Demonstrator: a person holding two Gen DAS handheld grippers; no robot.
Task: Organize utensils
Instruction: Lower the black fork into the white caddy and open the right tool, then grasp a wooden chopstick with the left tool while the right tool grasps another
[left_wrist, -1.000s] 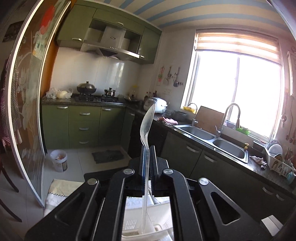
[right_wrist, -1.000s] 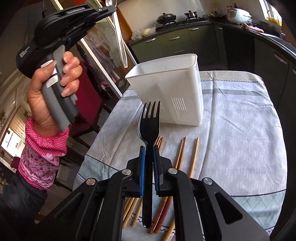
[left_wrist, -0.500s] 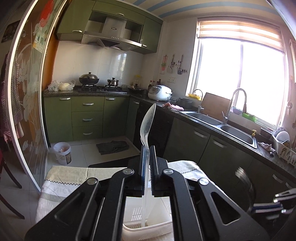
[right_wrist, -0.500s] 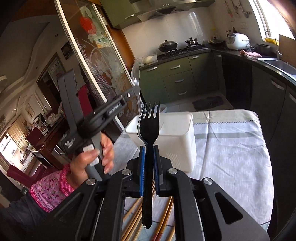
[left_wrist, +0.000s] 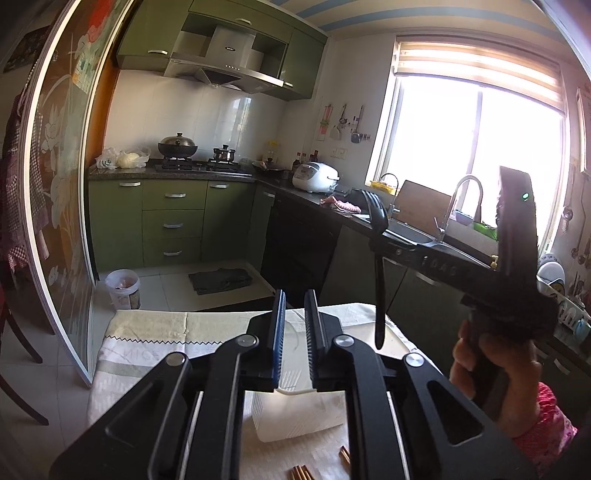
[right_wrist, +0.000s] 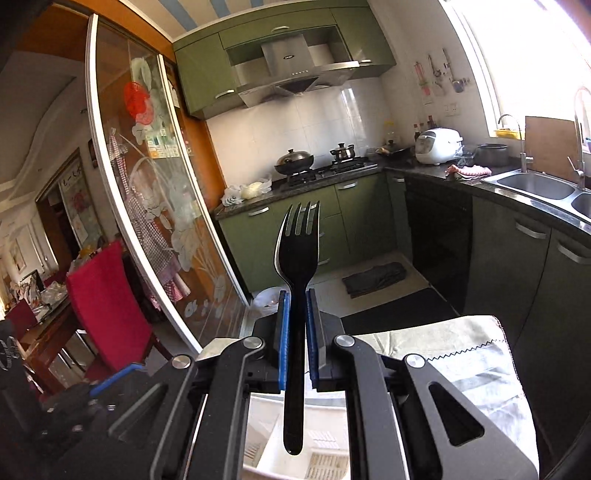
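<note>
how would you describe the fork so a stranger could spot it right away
Find the cloth-covered table and the white utensil holder on it. Above the holder, the right gripper clamps a black fork, tines up; the chopsticks nearby are wooden.

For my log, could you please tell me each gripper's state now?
Left gripper: open, holding nothing.
Right gripper: closed on the black fork.

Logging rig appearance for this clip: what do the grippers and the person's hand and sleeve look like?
Both grippers, left gripper and right gripper, are black linkages with silver pivot pins and blue ribbed pads. The right hand is bare, with a pink floral sleeve.
</note>
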